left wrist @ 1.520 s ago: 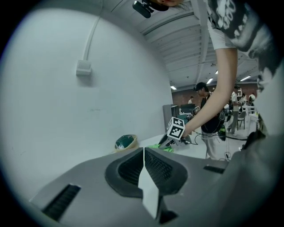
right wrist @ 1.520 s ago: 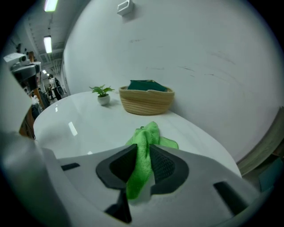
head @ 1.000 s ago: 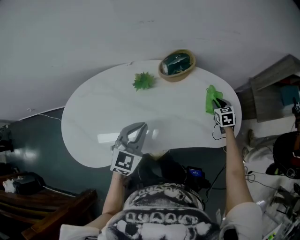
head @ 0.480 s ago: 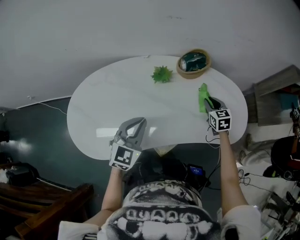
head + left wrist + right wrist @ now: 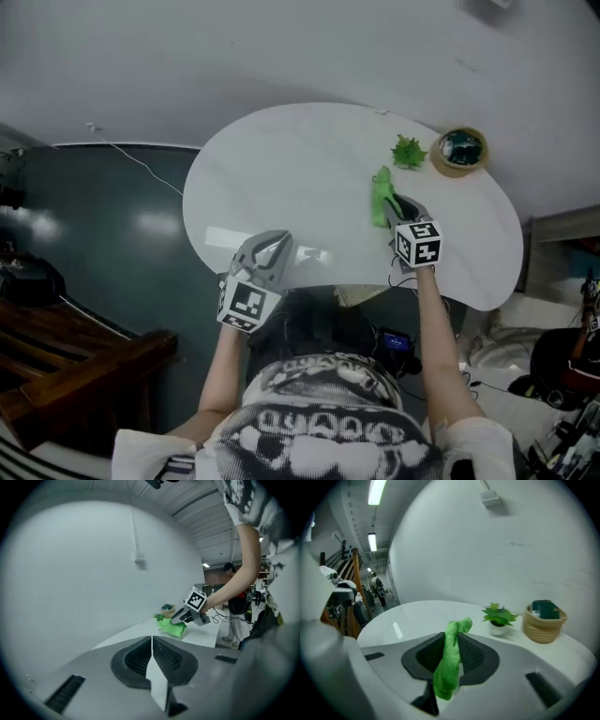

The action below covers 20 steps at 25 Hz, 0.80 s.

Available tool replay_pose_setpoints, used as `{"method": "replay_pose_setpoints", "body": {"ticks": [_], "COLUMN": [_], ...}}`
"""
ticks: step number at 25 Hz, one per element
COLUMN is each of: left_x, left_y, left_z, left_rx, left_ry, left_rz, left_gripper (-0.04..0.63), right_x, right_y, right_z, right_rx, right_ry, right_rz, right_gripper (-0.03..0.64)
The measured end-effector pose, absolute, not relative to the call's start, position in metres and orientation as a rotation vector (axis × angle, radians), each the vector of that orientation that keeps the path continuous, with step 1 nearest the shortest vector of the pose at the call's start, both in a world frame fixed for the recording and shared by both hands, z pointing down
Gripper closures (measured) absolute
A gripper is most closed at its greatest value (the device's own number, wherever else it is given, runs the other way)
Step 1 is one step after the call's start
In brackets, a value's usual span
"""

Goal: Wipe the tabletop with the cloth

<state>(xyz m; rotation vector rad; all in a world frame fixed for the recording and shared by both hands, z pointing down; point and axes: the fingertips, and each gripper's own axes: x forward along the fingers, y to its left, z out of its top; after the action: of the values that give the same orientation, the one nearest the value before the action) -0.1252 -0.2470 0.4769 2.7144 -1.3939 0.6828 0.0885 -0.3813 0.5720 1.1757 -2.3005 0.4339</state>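
White oval tabletop (image 5: 281, 178) is shown, with the green cloth (image 5: 379, 199) clamped in the right gripper (image 5: 391, 207) near the small plant (image 5: 409, 151). The left gripper (image 5: 272, 251), closed and empty, is held far from the plant. Flat, overlapping strokes are advised.

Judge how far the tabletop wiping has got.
Done: the cloth is clamped in the right gripper. In hand: it seems to touch the tabletop near the plant. Left: no wiped patch shows, so likely most of the surface. The left gripper is shut and empty.
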Motion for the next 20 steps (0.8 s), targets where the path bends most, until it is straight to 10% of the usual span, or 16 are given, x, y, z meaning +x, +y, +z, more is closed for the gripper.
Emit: {"method": "replay_pose_setpoints", "body": {"ticks": [20], "left_x": [-0.337], "left_y": [-0.145], "left_z": [0.502], "left_rx": [2.316], "left_ry": [-1.796], "left_rz": [0.685], "left_gripper": [0.588], "right_x": [-0.302], "right_y": [-0.296], "right_z": [0.599], "right_rx": [0.462], "right_ry": [-2.521], "right_rz": [0.333], "right_gripper": [0.532]}}
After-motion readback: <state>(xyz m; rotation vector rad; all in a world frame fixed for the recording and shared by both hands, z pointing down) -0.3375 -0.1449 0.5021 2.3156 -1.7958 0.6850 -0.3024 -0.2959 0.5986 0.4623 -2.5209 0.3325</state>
